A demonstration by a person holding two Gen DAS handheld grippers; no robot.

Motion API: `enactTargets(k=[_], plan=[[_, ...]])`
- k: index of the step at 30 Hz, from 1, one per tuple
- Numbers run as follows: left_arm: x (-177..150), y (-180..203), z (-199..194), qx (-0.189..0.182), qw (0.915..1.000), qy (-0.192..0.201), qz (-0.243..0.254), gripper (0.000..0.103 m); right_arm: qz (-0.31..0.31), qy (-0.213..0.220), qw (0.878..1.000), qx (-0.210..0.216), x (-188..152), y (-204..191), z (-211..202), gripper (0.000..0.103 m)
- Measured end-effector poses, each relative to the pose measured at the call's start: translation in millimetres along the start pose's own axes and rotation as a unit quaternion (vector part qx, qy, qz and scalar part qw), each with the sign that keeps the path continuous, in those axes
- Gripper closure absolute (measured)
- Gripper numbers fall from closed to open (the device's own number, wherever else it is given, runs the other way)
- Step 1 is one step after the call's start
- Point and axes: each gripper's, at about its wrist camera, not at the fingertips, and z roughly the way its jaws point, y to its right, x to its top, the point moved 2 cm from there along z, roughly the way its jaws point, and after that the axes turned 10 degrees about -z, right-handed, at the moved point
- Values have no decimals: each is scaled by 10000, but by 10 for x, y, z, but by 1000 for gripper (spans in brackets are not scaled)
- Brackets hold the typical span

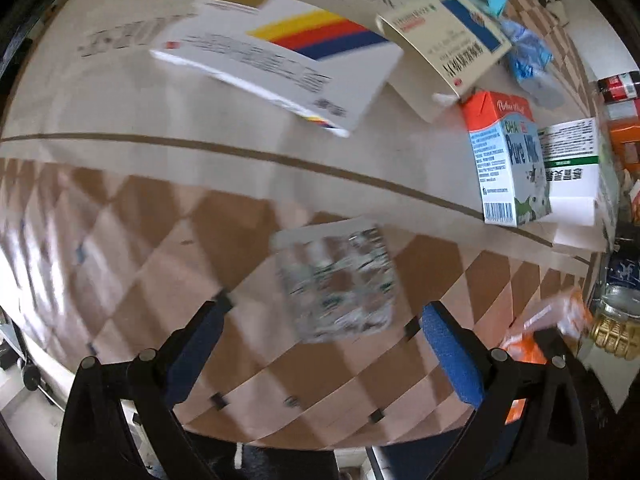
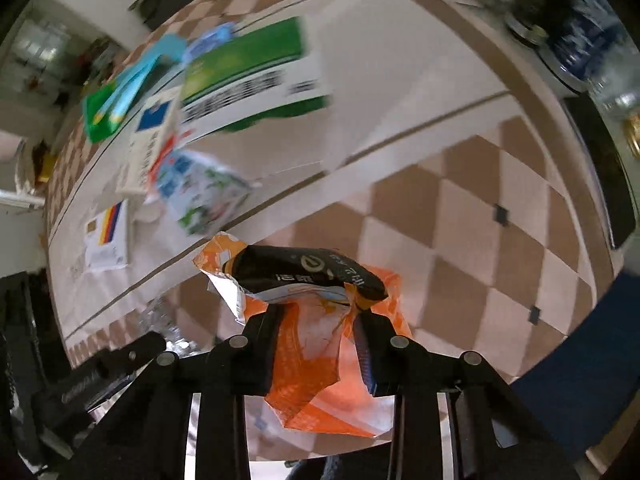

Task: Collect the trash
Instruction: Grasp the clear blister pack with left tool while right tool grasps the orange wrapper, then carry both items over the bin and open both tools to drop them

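The left gripper (image 1: pixel 320 344) has its two blue-padded fingers (image 1: pixel 452 356) spread wide and grips nothing. Ahead of it, between the finger lines and slightly beyond the tips, a crumpled clear plastic wrapper with green print (image 1: pixel 336 284) appears; motion blur prevents telling whether it rests on the brown-and-beige checkered tablecloth (image 1: pixel 160 248) or is above it.

In the left wrist view, at 11 o'clock, a flat white box with yellow, red and blue stripes (image 1: pixel 276 56) lies on the plain beige centre panel of the cloth. At 1 o'clock a cream box with a blue panel (image 1: pixel 448 40) lies tilted, with crumpled blue plastic (image 1: pixel 524 52) just beyond it. At 3 o'clock an orange-topped "Pure Milk" carton (image 1: pixel 508 160) stands upright, touching a white box with a green band (image 1: pixel 572 168) on its right side.

The right gripper (image 2: pixel 316 312) is clenched on a torn orange-and-white plastic snack wrapper (image 2: pixel 316 364). A black packet with pale print (image 2: pixel 308 272) lies across the top of the wrapper at the fingertips; whether the fingers also pinch it cannot be determined. The wrapper is also visible at 4 o'clock in the left wrist view.

In the right wrist view, at 10 o'clock, a large green-and-white box (image 2: pixel 252 80) shows heavily blurred, with the milk carton near it toward 9 o'clock.
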Motion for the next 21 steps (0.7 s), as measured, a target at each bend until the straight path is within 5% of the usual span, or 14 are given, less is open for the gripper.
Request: enactTargets(k=[1, 2, 5, 14, 21], plan=[[14, 29, 38, 126, 9999, 52, 12, 13, 26, 14, 10000, -12, 11, 51, -4, 70], [32, 35, 67, 276, 9996, 114, 13, 35, 33, 28, 10000, -31, 14, 72, -4, 70], [-16, 62, 71, 448, 9985, 300, 78, 45, 12, 81, 9999, -75, 4, 58, -12, 71], [-396, -176, -318, 668, 9891, 1074, 748, 46, -289, 284, 9992, 9, -236, -163, -195, 74], [-799, -779, -967, 623, 9741, 1946, 968, 46, -606, 546, 9966, 79, -655, -479, -483, 74]])
